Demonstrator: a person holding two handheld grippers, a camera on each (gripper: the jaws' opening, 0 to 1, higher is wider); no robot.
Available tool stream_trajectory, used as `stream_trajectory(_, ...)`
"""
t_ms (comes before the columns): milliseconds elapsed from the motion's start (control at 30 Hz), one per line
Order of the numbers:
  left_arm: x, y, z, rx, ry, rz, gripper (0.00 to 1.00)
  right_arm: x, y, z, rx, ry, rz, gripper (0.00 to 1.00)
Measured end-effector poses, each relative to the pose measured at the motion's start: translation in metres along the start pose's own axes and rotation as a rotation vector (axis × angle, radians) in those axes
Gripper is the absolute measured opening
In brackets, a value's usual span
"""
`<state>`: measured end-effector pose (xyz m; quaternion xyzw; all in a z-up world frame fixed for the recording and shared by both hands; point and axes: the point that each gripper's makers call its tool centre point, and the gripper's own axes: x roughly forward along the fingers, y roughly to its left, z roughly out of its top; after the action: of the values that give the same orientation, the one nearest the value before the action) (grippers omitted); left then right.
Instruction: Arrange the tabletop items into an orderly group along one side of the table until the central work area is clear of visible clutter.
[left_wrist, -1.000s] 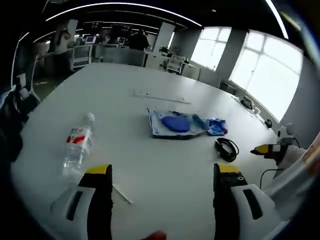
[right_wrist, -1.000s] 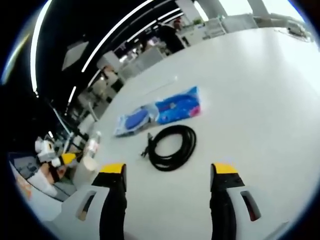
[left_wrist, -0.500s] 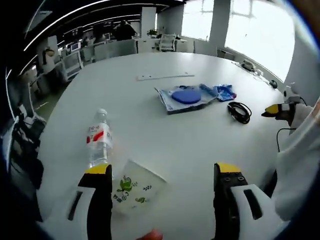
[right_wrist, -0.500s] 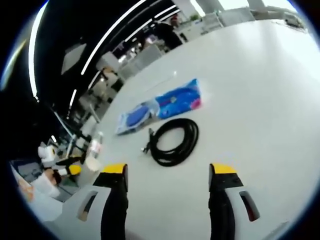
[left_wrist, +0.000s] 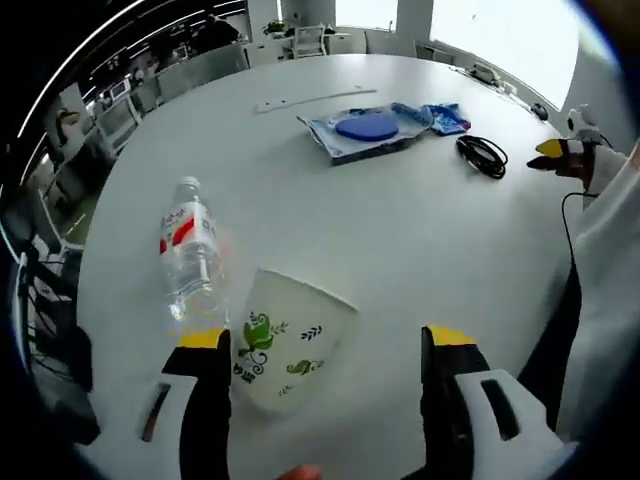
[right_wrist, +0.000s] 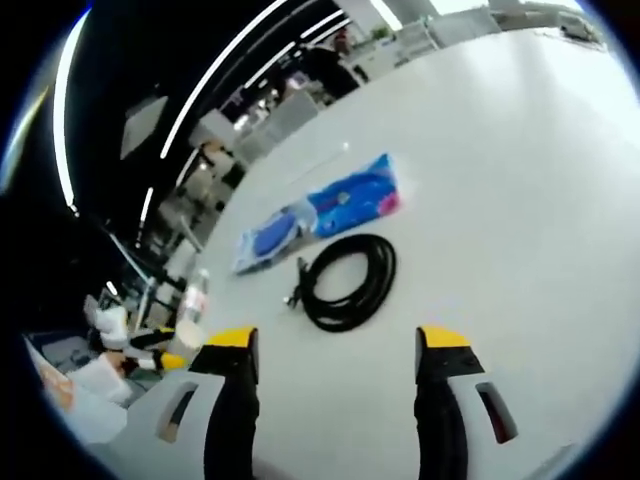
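In the left gripper view a paper cup with green leaf print (left_wrist: 285, 340) lies on its side on the white table (left_wrist: 400, 230), just beyond my open left gripper (left_wrist: 325, 345). A clear water bottle with a red label (left_wrist: 190, 250) lies left of the cup. Farther off sit a blue packet with a blue disc (left_wrist: 370, 130), a coiled black cable (left_wrist: 482, 155) and a white strip (left_wrist: 315, 100). In the right gripper view my right gripper (right_wrist: 335, 345) stands open, just short of the black cable (right_wrist: 345, 282). Beyond it lies the blue packet (right_wrist: 315, 215). The bottle (right_wrist: 193, 297) shows small at the left.
A person's white sleeve (left_wrist: 605, 270) fills the right of the left gripper view, with the other gripper's yellow tip (left_wrist: 552, 150) above it. Office chairs and desks (left_wrist: 120, 110) stand past the table's far edge. The table's near edge (left_wrist: 90, 330) curves by the bottle.
The left gripper view has pulled back and tilted down; the paper cup has come into sight and now lies close in front of the open jaws. The right gripper view has barely shifted.
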<state>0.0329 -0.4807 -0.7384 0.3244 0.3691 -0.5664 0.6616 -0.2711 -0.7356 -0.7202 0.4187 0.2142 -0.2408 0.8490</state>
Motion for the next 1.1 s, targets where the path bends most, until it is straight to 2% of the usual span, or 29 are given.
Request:
stream_trajectory(100, 0.007, 0.005, -0.009, 0.023, 0.044, 0.02, 0.75, 0.0, -0.001, 0.001, 0.006, -0.004, 0.0, 0.61)
stream_trajectory(267, 0.02, 0.006, -0.019, 0.063, 0.084, 0.023, 0.67, -0.001, -0.002, 0.001, 0.019, -0.011, -0.002, 0.6)
stream_trajectory(400, 0.025, 0.01, -0.024, 0.068, 0.101, 0.039, 0.54, -0.002, -0.003, -0.002, 0.052, -0.012, -0.003, 0.59)
stream_trajectory(500, 0.026, 0.011, -0.024, 0.03, 0.083, 0.045, 0.46, -0.001, -0.004, 0.0, 0.064, -0.019, -0.003, 0.58)
stream_trajectory(533, 0.027, 0.011, -0.022, -0.009, 0.064, 0.048, 0.44, -0.002, -0.004, 0.0, 0.065, -0.02, -0.003, 0.58)
stream_trajectory(633, 0.027, 0.014, -0.022, -0.029, 0.051, 0.058, 0.43, -0.001, -0.004, 0.003, 0.066, -0.026, -0.002, 0.58)
stream_trajectory(900, 0.025, 0.004, -0.016, 0.038, 0.032, 0.053, 0.42, 0.0, 0.0, 0.002, 0.067, -0.021, 0.01, 0.57)
stream_trajectory(967, 0.022, 0.0, -0.005, 0.019, -0.013, 0.04, 0.41, 0.0, 0.001, 0.003, 0.066, -0.024, 0.011, 0.56)
stream_trajectory(1100, 0.01, -0.003, 0.031, -0.124, -0.18, 0.005, 0.41, -0.002, -0.001, 0.004, 0.071, -0.031, 0.007, 0.56)
